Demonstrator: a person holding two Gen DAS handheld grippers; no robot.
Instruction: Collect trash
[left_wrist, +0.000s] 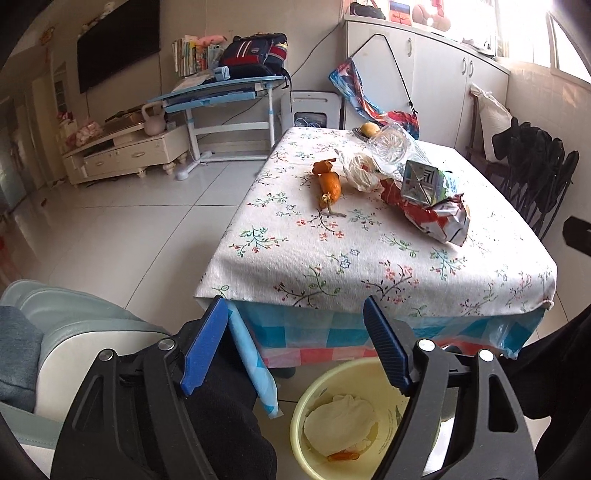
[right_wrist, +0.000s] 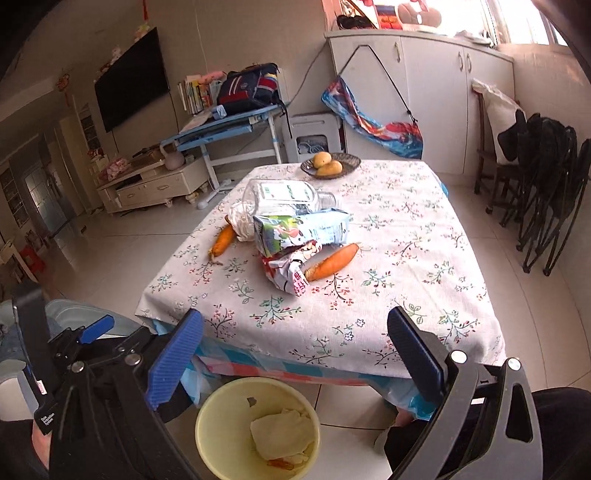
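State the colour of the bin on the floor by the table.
Pale yellow bin; it shows best in the right wrist view.

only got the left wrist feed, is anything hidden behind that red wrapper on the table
Observer: Yes, a second carrot lies on the cloth beside the snack wrapper, on its far side from you.
Operator: dish at the far end, just one fruit?
Observer: No, the dish holds at least two yellow fruits.
Operator: right gripper holding anything
Observer: No, the right gripper is open and empty, near the table's front edge, with the yellow bin below.
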